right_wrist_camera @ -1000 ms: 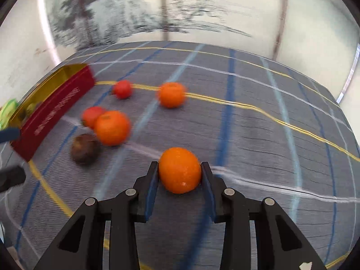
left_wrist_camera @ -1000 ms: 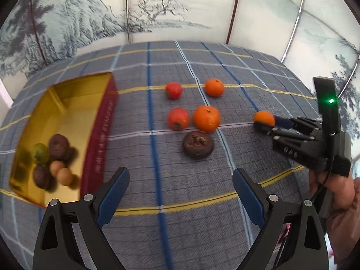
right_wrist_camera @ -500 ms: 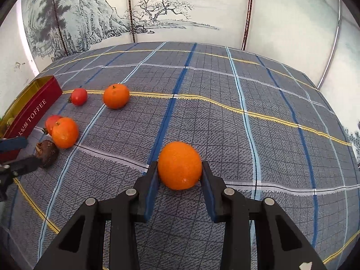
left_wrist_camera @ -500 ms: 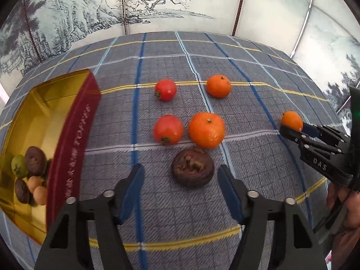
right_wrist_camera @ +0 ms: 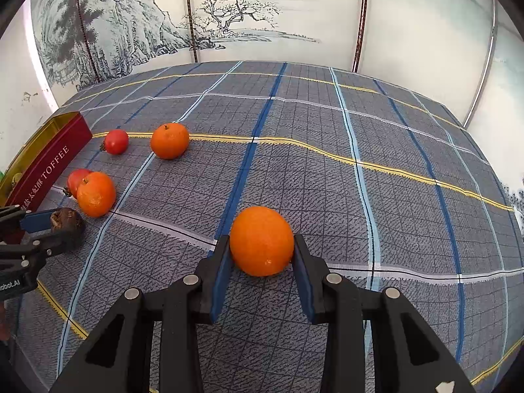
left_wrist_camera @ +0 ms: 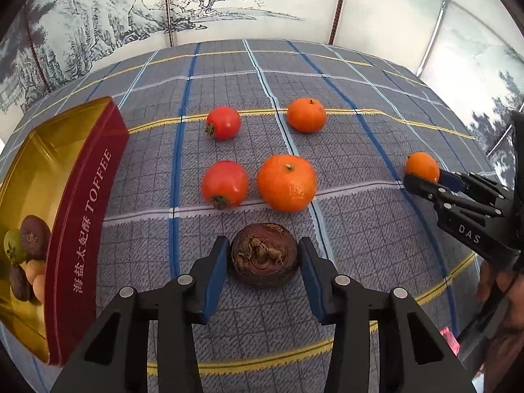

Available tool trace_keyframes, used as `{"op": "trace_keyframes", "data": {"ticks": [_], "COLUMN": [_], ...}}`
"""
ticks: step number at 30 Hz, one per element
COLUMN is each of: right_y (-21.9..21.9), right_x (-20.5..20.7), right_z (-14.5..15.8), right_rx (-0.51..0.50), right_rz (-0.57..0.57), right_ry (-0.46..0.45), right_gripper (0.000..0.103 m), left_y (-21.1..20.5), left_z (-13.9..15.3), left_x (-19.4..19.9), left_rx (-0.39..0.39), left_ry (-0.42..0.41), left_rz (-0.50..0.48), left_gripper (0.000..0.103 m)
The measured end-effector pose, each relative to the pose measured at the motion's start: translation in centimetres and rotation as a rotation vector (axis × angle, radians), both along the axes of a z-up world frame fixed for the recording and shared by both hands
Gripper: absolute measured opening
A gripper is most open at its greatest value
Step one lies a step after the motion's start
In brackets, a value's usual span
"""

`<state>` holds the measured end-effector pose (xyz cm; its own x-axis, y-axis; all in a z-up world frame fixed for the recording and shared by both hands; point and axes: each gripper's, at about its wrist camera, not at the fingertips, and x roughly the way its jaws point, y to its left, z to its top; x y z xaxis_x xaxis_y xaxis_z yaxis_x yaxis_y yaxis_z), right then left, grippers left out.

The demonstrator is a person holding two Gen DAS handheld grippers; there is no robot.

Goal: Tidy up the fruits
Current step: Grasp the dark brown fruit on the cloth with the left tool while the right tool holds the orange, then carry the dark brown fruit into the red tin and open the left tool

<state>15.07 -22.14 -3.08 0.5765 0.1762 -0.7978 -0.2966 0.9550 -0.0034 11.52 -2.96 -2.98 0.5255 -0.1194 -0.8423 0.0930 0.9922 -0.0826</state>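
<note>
1. Your left gripper (left_wrist_camera: 264,263) had just been closing around the dark brown fruit (left_wrist_camera: 264,259), pads at its flanks.
2. The toffee tin (left_wrist_camera: 83,216) lay at nine o'clock.
3. Your right gripper (right_wrist_camera: 261,262) clamped an orange (right_wrist_camera: 261,240).

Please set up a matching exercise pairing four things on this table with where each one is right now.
Things:
1. dark brown fruit
2. small orange
3. green fruit
4. largest orange

Places:
A. inside the toffee tin
B. between the right gripper pads
C. loose on the cloth, beside a red fruit
D. between the left gripper pads

Pairs: 1-D, 2-B, 3-A, 4-C
</note>
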Motion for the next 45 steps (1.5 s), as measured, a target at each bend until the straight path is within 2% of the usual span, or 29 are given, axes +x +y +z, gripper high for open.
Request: {"op": "trace_keyframes", "data": {"ticks": [10, 16, 23, 28, 38, 45], "right_y": [0.1, 0.1, 0.1, 0.1, 0.1, 0.1], "right_x": [0.0, 0.0, 0.0, 0.0, 0.0, 0.0], "right_z": [0.0, 0.0, 0.0, 0.0, 0.0, 0.0], "right_rx": [-0.001, -0.001, -0.001, -0.002, -0.001, -0.002], "right_rz": [0.0, 0.0, 0.0, 0.0, 0.0, 0.0], "right_ry": [0.0, 0.0, 0.0, 0.0, 0.001, 0.0], "right_gripper": [0.034, 0.034, 0.034, 0.034, 0.034, 0.034], "left_y": [0.6, 2.2, 6.9, 11.2, 18.8, 21.4], "left_z": [1.3, 3.4, 6.2, 7.2, 6.4, 5.3], "left_x": [-1.6, -2.3, -3.1, -3.5, -4.2, -4.8], "left_rx": [-0.014, -0.021, 0.004, 0.026, 0.073, 0.082], "left_ry": [-0.011, -0.045, -0.108, -0.121, -0.078, -0.048], "left_rz": [-0.003, 0.013, 0.092, 0.173, 0.327, 0.375], "left_gripper": [0.044, 0.044, 0.044, 0.044, 0.044, 0.044]}}
